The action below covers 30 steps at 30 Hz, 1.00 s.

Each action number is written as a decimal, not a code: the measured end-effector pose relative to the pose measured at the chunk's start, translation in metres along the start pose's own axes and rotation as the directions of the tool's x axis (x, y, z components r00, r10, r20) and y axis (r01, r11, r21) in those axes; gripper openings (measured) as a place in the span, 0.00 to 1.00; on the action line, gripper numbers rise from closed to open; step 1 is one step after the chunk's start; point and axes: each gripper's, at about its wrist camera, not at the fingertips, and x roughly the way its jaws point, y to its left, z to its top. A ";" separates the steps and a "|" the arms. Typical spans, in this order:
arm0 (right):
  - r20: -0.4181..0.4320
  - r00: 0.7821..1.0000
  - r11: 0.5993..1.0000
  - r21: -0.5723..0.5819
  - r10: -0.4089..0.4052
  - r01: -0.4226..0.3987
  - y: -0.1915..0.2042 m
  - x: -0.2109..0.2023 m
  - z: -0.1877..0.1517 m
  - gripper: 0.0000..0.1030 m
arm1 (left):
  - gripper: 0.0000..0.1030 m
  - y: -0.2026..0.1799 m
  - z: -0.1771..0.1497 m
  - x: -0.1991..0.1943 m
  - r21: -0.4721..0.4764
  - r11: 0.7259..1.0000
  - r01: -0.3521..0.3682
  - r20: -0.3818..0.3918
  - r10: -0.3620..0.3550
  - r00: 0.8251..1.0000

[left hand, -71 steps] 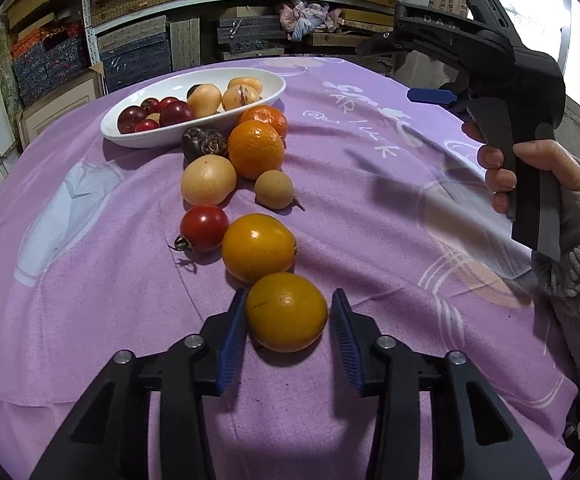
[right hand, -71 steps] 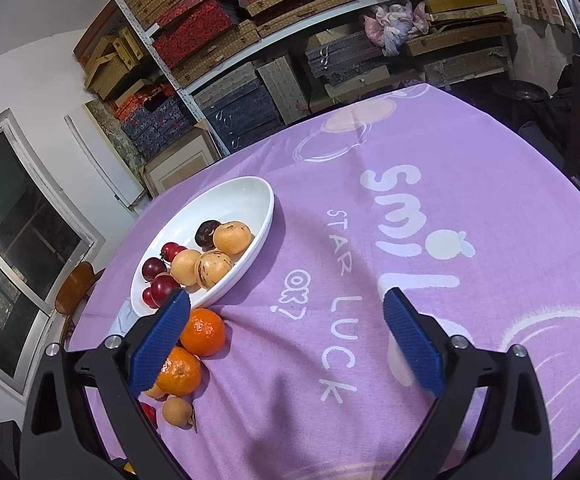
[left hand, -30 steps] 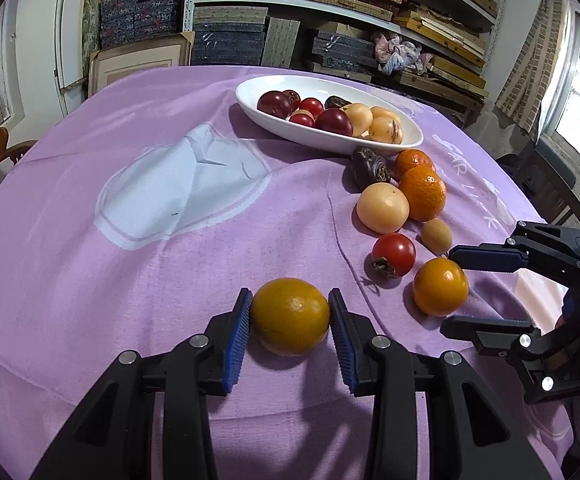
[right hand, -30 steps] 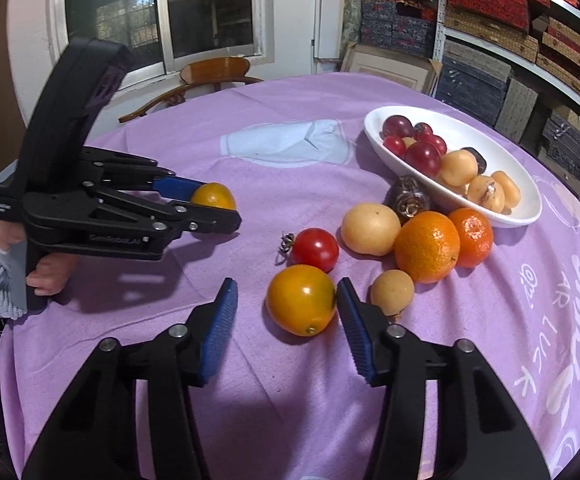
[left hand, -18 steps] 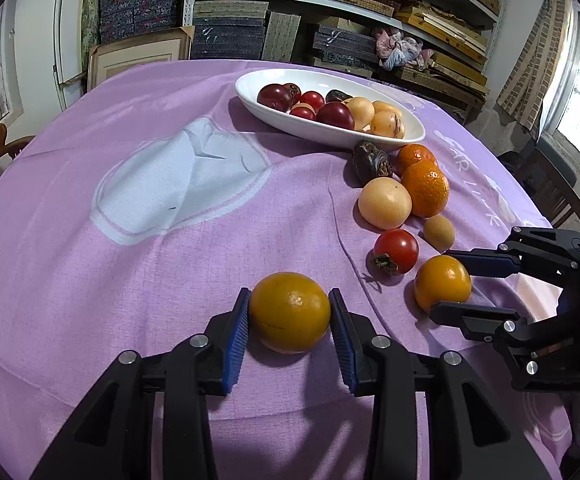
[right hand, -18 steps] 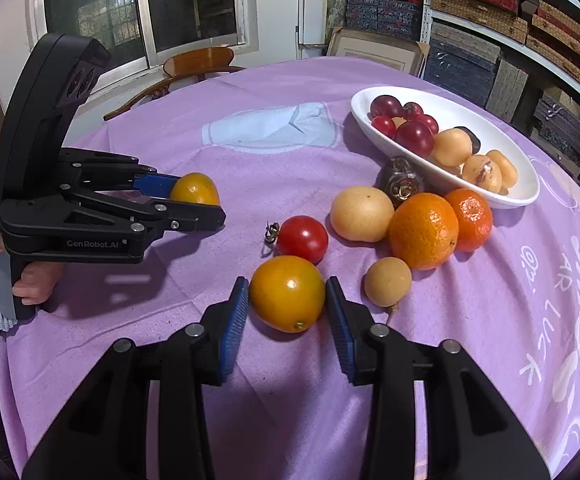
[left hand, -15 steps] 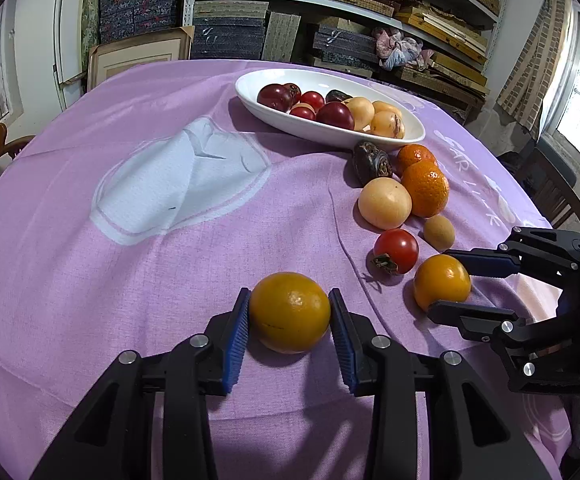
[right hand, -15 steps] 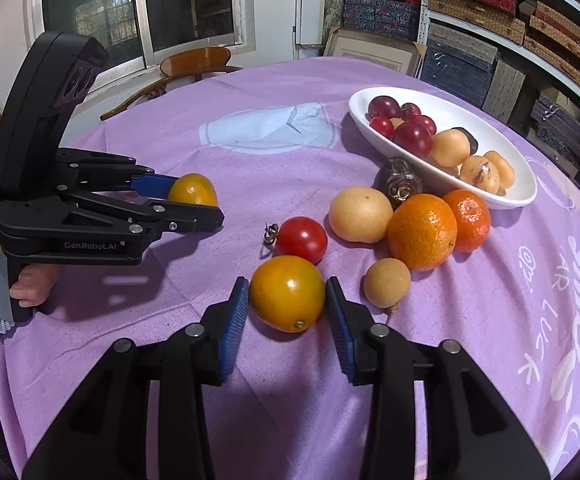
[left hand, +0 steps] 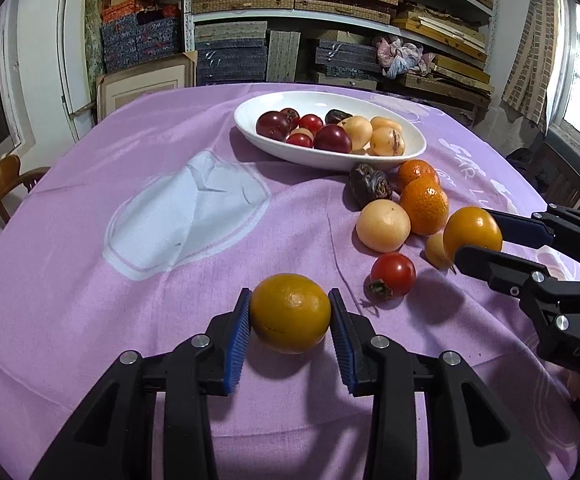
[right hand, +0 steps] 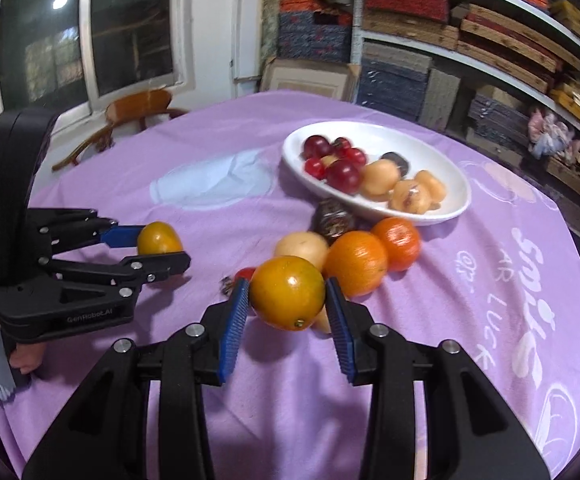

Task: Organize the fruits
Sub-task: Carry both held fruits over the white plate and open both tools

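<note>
Your left tongs clamp one orange near you; your right tongs, just closed, hold another aloft, short of the far dish. They're smooth, round, probably firm: keep pads at the widest girth.

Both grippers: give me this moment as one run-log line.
left gripper: shut on dull yellow-orange fruit | right gripper: jaws just closed, shut on glossy orange fruit, above cloth | white bowl: partly filled
</note>
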 end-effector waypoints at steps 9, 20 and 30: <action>0.030 0.993 0.980 0.170 -0.114 0.107 -0.064 -0.001 0.055 0.37 | 0.37 -0.015 0.097 0.018 0.007 1.000 0.015 0.083 -0.016 0.996; -0.038 0.987 0.941 0.297 -0.158 0.162 -0.124 0.090 0.116 0.37 | 0.37 -0.008 0.154 0.091 -0.087 0.996 -0.016 0.017 0.017 1.000; -0.075 0.981 0.948 0.251 -0.181 0.195 -0.120 0.123 0.123 0.44 | 0.37 0.005 0.155 0.112 -0.091 0.995 -0.048 -0.008 0.047 0.999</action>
